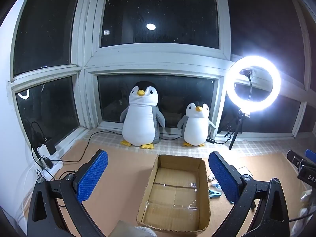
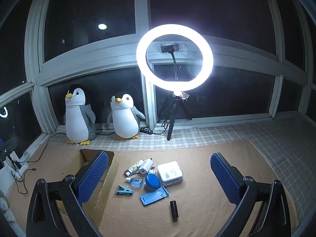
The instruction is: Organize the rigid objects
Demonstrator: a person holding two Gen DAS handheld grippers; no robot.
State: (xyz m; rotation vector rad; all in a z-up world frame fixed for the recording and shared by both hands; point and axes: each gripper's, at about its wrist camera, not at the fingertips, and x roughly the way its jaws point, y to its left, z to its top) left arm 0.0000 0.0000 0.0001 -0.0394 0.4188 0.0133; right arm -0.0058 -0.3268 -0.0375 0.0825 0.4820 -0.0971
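An empty cardboard box [image 1: 205,195] lies open on the tan mat, straight ahead between the fingers of my left gripper [image 1: 158,177], which is open and holds nothing. In the right wrist view the same box [image 2: 79,160] sits at the left, partly behind a finger. My right gripper [image 2: 159,179] is open above a cluster of small items: a white square case [image 2: 170,172], a white charger [image 2: 145,165], a blue round lid [image 2: 152,179], a blue phone stand [image 2: 154,195], a blue clip [image 2: 123,191], a small clear bottle [image 2: 135,181] and a black cylinder [image 2: 174,209].
Two plush penguins [image 1: 141,116] [image 1: 195,124] stand at the window. A lit ring light on a tripod [image 2: 174,57] stands on the checked cloth behind the mat. Cables and a power strip [image 1: 45,158] run along the left wall. The other gripper [image 1: 304,165] shows at the right edge.
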